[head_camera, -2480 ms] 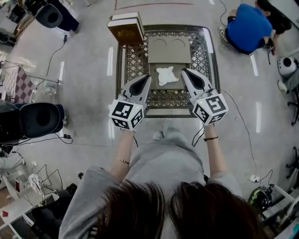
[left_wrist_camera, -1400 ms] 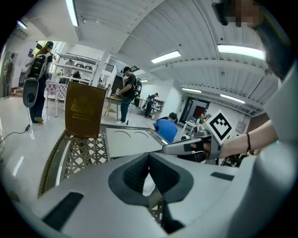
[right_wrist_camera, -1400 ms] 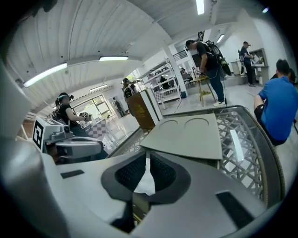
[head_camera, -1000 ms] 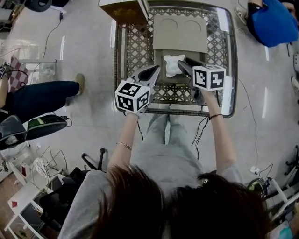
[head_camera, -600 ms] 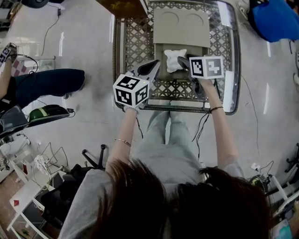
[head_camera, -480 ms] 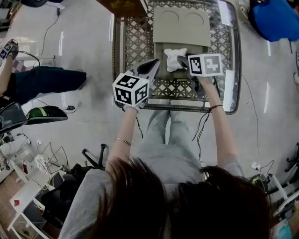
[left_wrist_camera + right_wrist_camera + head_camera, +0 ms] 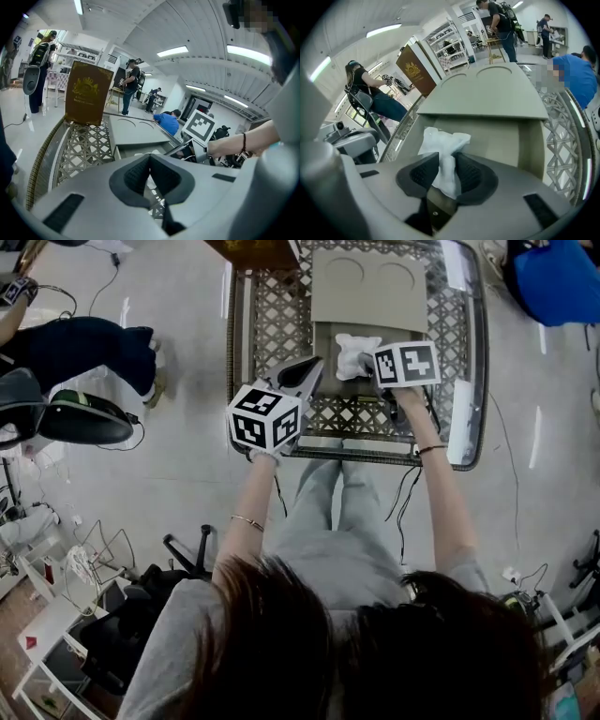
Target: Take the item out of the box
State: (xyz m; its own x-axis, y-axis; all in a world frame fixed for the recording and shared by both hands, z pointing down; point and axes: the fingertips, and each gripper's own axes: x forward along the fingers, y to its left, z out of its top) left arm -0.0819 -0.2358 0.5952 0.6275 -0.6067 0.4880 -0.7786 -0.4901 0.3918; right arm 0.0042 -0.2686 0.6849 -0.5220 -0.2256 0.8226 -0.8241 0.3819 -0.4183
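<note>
white crumpled pouch (image 7: 354, 354) lies in the open tray at the near end of the grey box (image 7: 361, 287), just below the edge of the box's flat lid. the lid covers the far part of the box and has two round outlines pressed into it.

the right gripper (image 7: 368, 367) reaches down into the open part of the box from its near right side. its jaws have just been closing, and the right gripper view shows the pouch (image 7: 443, 140) between them, its lower part pinched narrow by the two dark ribbed pads while its upper part spreads loose above them. the pouch's loose end rests against the box floor (image 7: 487, 136).

the left gripper (image 7: 314, 365) hangs just off the near left corner of the box, over the lattice table (image 7: 272, 334) that the box stands on. its jaws (image 7: 150, 157) meet at the tips, with nothing between them, and it does not touch the box.

a brown case with gold print (image 7: 87, 93) stands upright beyond the far left corner of the box. a person in a blue top (image 7: 553, 277) crouches on the floor well off to the box's far right.
</note>
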